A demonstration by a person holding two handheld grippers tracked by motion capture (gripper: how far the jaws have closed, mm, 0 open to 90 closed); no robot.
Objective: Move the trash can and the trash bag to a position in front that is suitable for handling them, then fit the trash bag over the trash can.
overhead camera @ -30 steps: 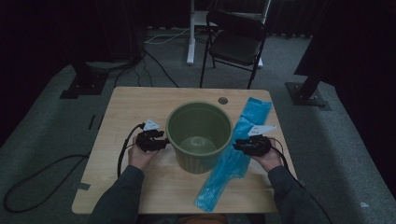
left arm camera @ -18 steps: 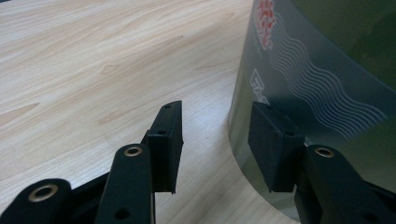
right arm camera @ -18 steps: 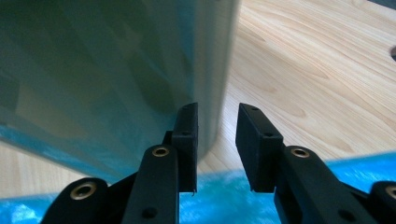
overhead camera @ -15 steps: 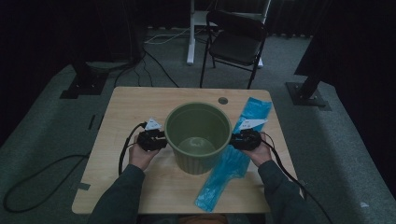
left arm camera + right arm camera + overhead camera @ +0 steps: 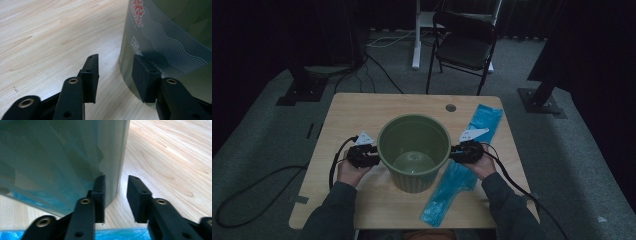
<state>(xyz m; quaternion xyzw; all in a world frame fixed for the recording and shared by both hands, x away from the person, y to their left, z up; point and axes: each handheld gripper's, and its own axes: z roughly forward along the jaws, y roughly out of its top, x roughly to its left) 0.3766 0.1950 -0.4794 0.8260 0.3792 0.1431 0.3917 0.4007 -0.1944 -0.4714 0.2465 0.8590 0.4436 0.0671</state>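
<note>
A green ribbed bucket (image 5: pixel 413 150) stands empty in the middle of the wooden table (image 5: pixel 362 110). My left gripper (image 5: pixel 376 156) is right against its left side and my right gripper (image 5: pixel 453 151) against its right side. In the left gripper view the jaws (image 5: pixel 115 72) stand open, with the bucket's printed wall (image 5: pixel 160 42) just behind the right jaw. In the right gripper view the jaws (image 5: pixel 116 192) are open too, the bucket wall (image 5: pixel 62 157) looming past the left jaw. Both pairs of jaws have just been opening, and no pad presses on anything. A blue plastic bag (image 5: pixel 462 172) lies flat under my right hand.
A round cable hole (image 5: pixel 450 107) sits near the table's far edge. Behind the table stand a black folding chair (image 5: pixel 462 47) and a white desk leg (image 5: pixel 416 35). Cables trail from both grippers over the table's front corners.
My right gripper has moved left up to the bucket. The bucket and my left gripper have shifted a little to the left.
</note>
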